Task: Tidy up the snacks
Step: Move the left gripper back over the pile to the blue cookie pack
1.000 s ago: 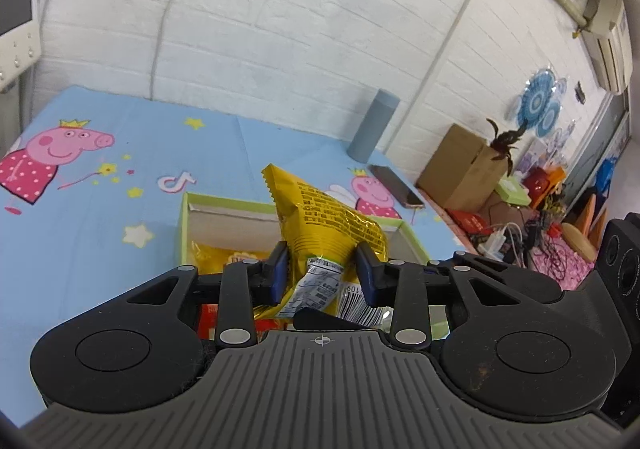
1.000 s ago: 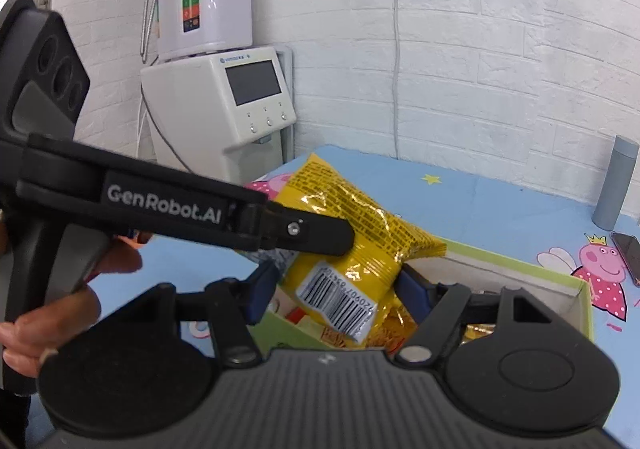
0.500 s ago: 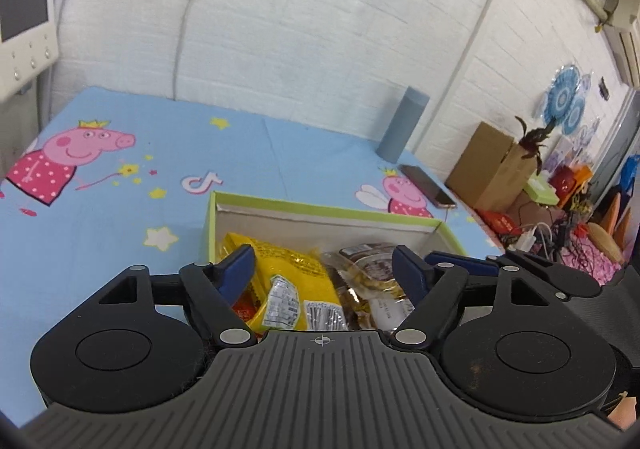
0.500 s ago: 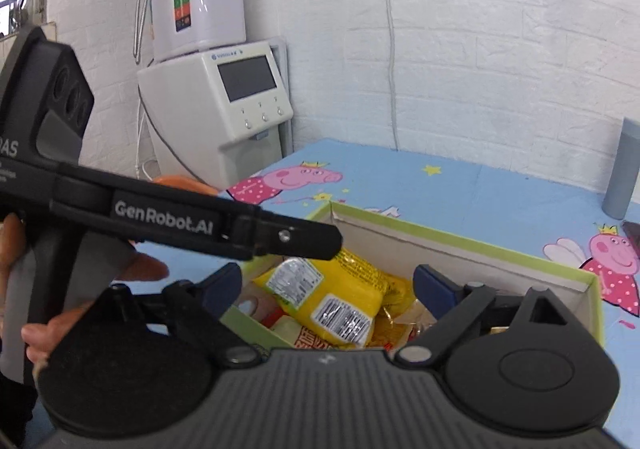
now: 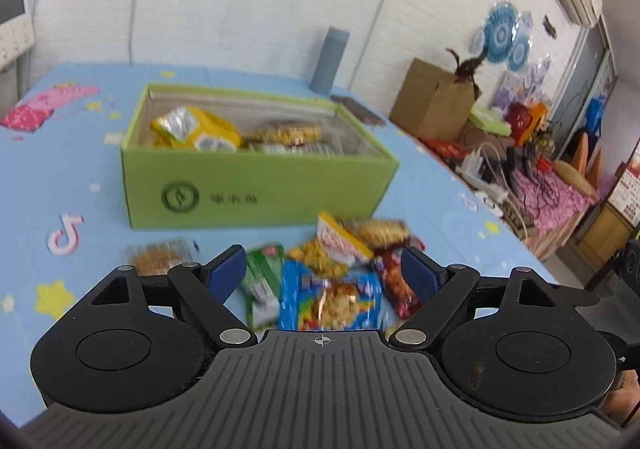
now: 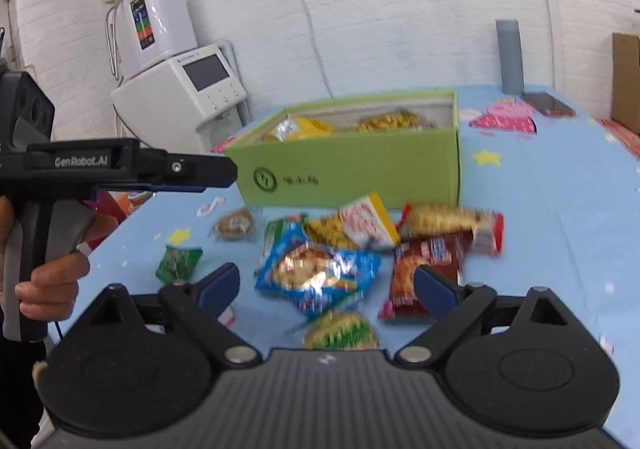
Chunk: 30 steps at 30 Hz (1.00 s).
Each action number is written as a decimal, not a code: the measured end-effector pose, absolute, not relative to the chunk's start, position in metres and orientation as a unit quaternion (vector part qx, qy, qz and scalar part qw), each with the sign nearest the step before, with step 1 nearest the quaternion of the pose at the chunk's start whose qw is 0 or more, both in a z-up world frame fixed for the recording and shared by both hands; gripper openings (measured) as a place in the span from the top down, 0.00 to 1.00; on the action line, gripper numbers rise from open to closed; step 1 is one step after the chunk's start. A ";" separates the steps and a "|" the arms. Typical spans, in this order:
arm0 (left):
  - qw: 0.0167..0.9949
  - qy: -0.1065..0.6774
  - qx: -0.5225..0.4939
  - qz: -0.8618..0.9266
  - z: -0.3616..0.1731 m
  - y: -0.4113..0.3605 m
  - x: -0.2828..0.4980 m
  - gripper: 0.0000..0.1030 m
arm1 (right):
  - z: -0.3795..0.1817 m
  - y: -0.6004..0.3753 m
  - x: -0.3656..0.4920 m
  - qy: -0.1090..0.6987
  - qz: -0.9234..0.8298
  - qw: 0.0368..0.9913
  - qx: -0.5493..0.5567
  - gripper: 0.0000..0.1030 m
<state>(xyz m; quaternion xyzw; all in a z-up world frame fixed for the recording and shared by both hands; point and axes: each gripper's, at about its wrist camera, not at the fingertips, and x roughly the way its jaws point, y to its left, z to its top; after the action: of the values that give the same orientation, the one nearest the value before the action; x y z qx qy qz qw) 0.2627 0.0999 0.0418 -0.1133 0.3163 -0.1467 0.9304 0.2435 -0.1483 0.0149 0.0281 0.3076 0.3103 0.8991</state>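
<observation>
The bench, covered by a light blue cartoon-print cloth, carries everything. On it stands the green box with its top open; inside lie a yellow packet toward one end and more wrapped snacks beside it (their prints too blurred to read). In front of the box, on the cloth, a loose pile of snack packets is spread out: a blue packet in the middle, a dark red packet just beside it, a red-and-white packet with a yellow edge leaning on the heap nearer the box, and a long red-ended packet next to that. A green packet lies against the blue one, a small green packet sits apart toward the bench edge, and a round brown biscuit pack lies on its own between the pile and the box.

The left hand-held gripper hangs over the pile, its jaws opening, nothing clamped between them; the blue and green packets show on the bench below the gap. The right hand-held gripper stands released and wide over the same heap, also empty. A hand grips the left tool's handle.
</observation>
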 end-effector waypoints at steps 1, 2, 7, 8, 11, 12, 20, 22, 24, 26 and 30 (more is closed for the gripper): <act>0.925 0.330 -0.116 -0.145 0.033 0.095 0.261 0.30 | 0.007 -0.152 0.238 0.316 0.304 0.898 0.027 0.08; 0.921 0.344 -0.121 -0.139 0.023 0.091 0.258 0.31 | 0.002 -0.153 0.234 0.322 0.301 0.897 0.024 0.08; 0.908 0.369 -0.150 -0.130 0.005 0.083 0.250 0.32 | -0.011 -0.151 0.232 0.322 0.309 0.895 0.004 0.08; 0.908 0.370 -0.153 -0.126 0.005 0.082 0.248 0.32 | -0.013 -0.149 0.235 0.322 0.313 0.894 -0.004 0.08; 0.910 0.369 -0.149 -0.114 0.007 0.082 0.247 0.31 | -0.022 -0.140 0.245 0.330 0.325 0.886 -0.020 0.08; 0.911 0.370 -0.147 -0.110 0.007 0.082 0.248 0.31 | -0.025 -0.138 0.246 0.336 0.328 0.883 -0.020 0.08; 0.911 0.381 -0.128 -0.092 0.005 0.076 0.268 0.30 | -0.021 -0.140 0.228 0.321 0.334 0.886 -0.011 0.08; 0.910 0.382 -0.132 -0.089 0.004 0.077 0.275 0.30 | -0.011 -0.143 0.236 0.313 0.331 0.890 -0.002 0.08; 0.910 0.382 -0.139 -0.086 0.005 0.080 0.281 0.30 | -0.003 -0.141 0.247 0.309 0.338 0.889 0.010 0.08; 0.910 0.380 -0.143 -0.087 0.007 0.083 0.285 0.30 | 0.002 -0.134 0.257 0.304 0.354 0.884 0.013 0.08; 0.908 0.384 -0.135 -0.095 0.007 0.082 0.296 0.31 | -0.004 -0.117 0.282 0.325 0.362 0.874 0.015 0.08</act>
<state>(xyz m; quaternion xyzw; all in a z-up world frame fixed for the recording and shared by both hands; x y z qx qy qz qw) 0.2958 0.0819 0.0067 -0.1353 0.3845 -0.0954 0.9081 0.2816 -0.1171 -0.0042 0.0150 0.3253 0.3616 0.8736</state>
